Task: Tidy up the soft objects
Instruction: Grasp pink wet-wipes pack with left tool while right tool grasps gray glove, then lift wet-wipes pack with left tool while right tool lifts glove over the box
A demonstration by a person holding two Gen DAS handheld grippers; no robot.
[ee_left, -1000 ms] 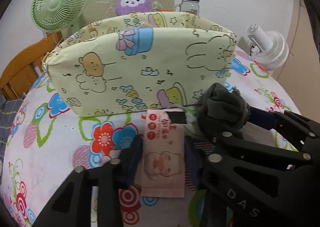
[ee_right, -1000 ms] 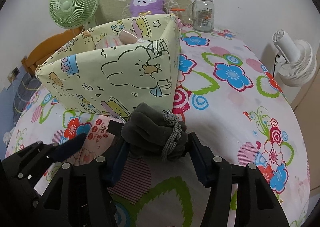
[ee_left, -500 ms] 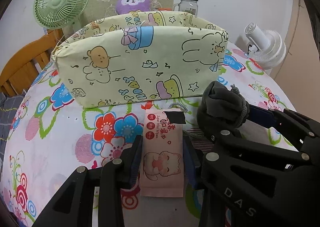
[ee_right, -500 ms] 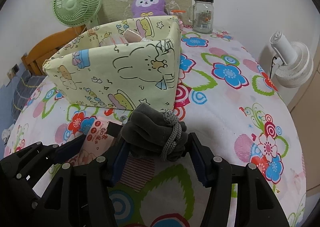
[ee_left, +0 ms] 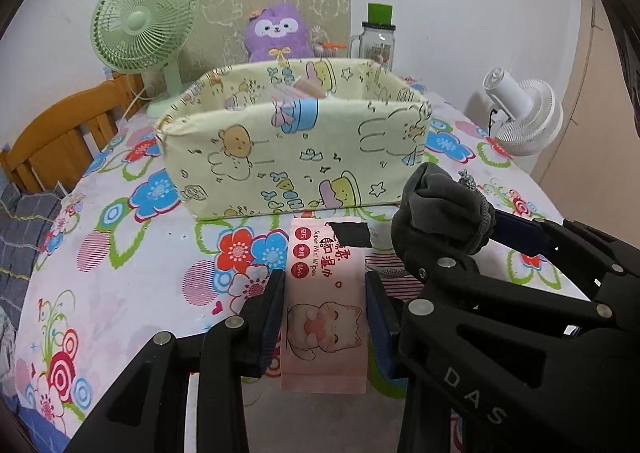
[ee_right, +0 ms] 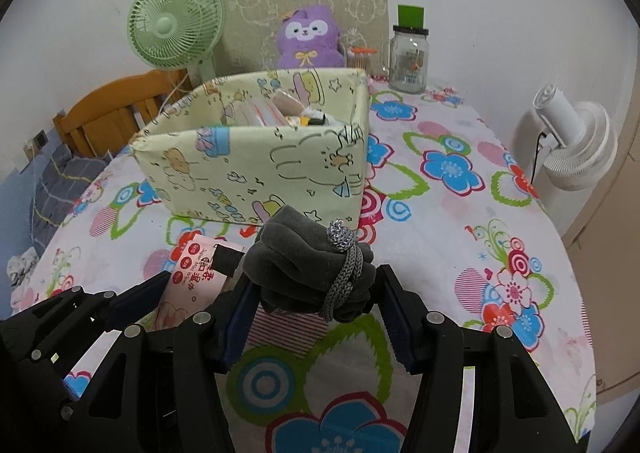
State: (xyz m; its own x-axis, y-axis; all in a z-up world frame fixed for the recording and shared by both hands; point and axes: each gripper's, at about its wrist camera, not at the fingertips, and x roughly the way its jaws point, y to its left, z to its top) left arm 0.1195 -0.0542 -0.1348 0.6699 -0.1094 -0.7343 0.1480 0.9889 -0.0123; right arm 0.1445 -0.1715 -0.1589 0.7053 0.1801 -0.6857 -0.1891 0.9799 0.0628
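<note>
Before the fabric bin [ee_left: 296, 157], both grippers are lifted: left gripper [ee_left: 325, 317] clamps the wipes pack [ee_left: 326, 309], right gripper [ee_right: 312, 301] clamps the grey pouch [ee_right: 304, 257]. Next, I judge, carry both toward 12 o'clock over the bin's rim.

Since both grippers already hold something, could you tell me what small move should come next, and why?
Probably carry both forward over the fabric bin's open top. The left gripper is shut on the pink wipes pack, the right gripper on the grey pouch, and both are short of the bin's near wall.
</note>
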